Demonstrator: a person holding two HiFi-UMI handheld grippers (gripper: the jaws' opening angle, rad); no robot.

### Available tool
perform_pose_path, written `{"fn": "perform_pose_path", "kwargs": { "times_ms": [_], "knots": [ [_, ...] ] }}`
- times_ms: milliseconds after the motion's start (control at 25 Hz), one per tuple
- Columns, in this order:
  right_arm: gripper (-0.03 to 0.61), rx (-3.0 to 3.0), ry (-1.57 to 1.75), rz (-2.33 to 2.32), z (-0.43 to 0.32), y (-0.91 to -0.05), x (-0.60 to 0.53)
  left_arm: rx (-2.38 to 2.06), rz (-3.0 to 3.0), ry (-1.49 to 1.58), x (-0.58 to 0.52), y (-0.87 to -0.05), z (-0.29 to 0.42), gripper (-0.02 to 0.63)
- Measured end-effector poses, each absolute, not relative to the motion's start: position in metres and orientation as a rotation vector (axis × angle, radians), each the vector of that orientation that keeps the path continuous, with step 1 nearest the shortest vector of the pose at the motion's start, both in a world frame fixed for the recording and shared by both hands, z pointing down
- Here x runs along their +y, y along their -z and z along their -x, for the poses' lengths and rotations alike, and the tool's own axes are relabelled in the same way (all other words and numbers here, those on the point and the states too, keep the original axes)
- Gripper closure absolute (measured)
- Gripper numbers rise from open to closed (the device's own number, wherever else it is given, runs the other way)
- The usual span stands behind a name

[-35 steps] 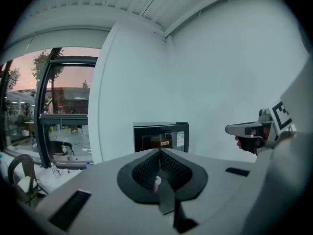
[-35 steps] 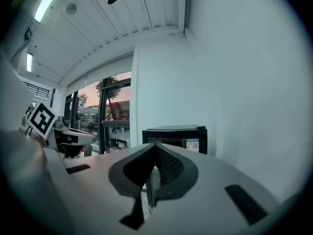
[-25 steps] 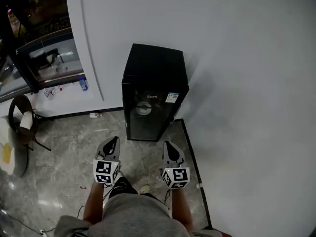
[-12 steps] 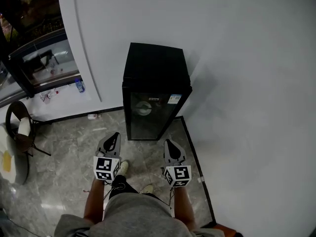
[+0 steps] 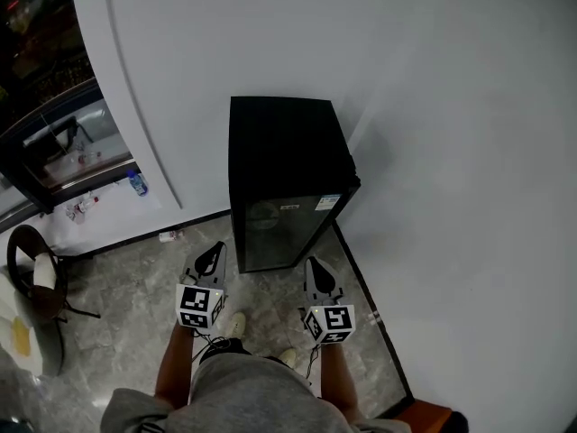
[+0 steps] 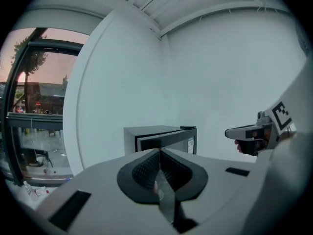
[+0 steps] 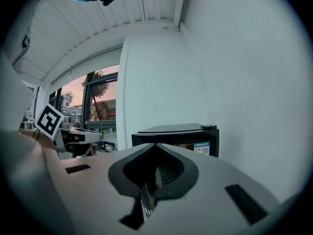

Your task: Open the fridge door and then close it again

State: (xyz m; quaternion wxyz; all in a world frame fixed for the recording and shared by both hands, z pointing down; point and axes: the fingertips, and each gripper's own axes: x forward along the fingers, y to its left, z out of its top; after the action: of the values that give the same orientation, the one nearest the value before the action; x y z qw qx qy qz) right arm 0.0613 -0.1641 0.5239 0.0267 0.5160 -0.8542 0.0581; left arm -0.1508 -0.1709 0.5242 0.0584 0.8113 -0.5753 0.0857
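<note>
A small black fridge (image 5: 284, 183) with a glass door (image 5: 281, 231) stands against the white wall, its door closed. My left gripper (image 5: 215, 253) hangs just short of the door's lower left corner, shut and empty. My right gripper (image 5: 317, 267) hangs just short of the lower right corner, also shut with nothing in it. Neither touches the fridge. In the left gripper view the fridge (image 6: 164, 138) lies straight ahead beyond the closed jaws, with the right gripper (image 6: 247, 131) off to the right. The right gripper view shows the fridge (image 7: 178, 133) ahead and the left gripper (image 7: 78, 135) at the left.
A curved white column (image 5: 117, 106) and a glazed window wall (image 5: 45, 88) stand left of the fridge. A chair (image 5: 36, 278) and a bottle (image 5: 137, 184) are on the marble floor at left. The white wall (image 5: 451, 197) runs close along the right. The person's shoes (image 5: 236, 325) are below the grippers.
The person has stepped closer to the fridge, which now looks larger and nearer. Both grippers moved forward with them and stayed shut.
</note>
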Motion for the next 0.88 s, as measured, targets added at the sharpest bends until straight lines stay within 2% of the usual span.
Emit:
{"fn": "perform_pose_path", "kwargs": {
  "times_ms": [520,880],
  "knots": [
    [0.554,-2.499,-0.213,-1.779,-0.037,-0.535,-0.213,-1.543,-2.571,-0.262,-0.256,-0.539,0.174,0.605],
    [0.554,-2.417,-0.253,-1.899,-0.048,-0.545,-0.224,-1.384,-2.637,-0.221,-0.291,-0.550,0.167,0.592]
  ]
}}
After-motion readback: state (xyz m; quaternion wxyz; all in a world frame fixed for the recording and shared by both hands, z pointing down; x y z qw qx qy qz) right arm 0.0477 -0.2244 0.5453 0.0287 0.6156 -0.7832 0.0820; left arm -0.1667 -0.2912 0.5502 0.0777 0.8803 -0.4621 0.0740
